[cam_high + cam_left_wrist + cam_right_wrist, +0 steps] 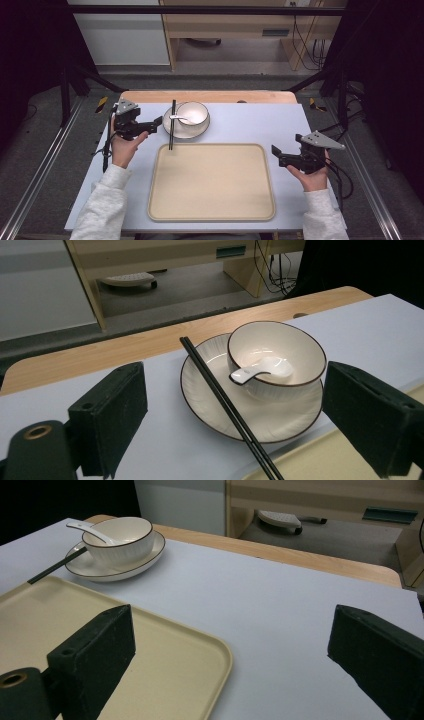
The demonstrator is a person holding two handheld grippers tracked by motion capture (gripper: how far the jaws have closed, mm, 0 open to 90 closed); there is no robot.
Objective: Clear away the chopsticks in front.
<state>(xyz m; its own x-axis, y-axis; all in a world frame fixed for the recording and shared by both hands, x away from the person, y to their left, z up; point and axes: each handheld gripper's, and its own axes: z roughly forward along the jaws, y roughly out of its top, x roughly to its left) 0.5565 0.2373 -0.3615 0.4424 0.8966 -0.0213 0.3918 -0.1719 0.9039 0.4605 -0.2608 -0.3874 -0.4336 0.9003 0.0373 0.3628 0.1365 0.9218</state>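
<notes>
The left gripper [156, 121] is held low over the table [250, 125] at its left side, the person's left hand [125, 145] wrapped under it and the forearm in a pale grey sleeve [102, 205] coming up from the near edge. Its jaws point right, toward the plate [170, 131], and stop just short of its rim; in the left gripper view they stand wide apart with nothing between them, framing the dishes ahead. The right gripper [276, 154] hangs at the right side of the table, just beside the right edge of the tray [210, 215], held from below by the right hand [312, 175]. Its jaws point left and are likewise spread and empty, one over the tray's corner and one over bare table in the right gripper view.

Counted: one plate, one bowl [192, 113] standing on it, one white spoon [177, 118] lying in the bowl with its handle over the rim, and one pair of black chopsticks [172, 125] laid across the plate's left part, the near tips reaching the tray's far edge. One beige tray lies nearer the person, with nothing on it. The dishes sit at the far left of the table, well apart from the right gripper.
</notes>
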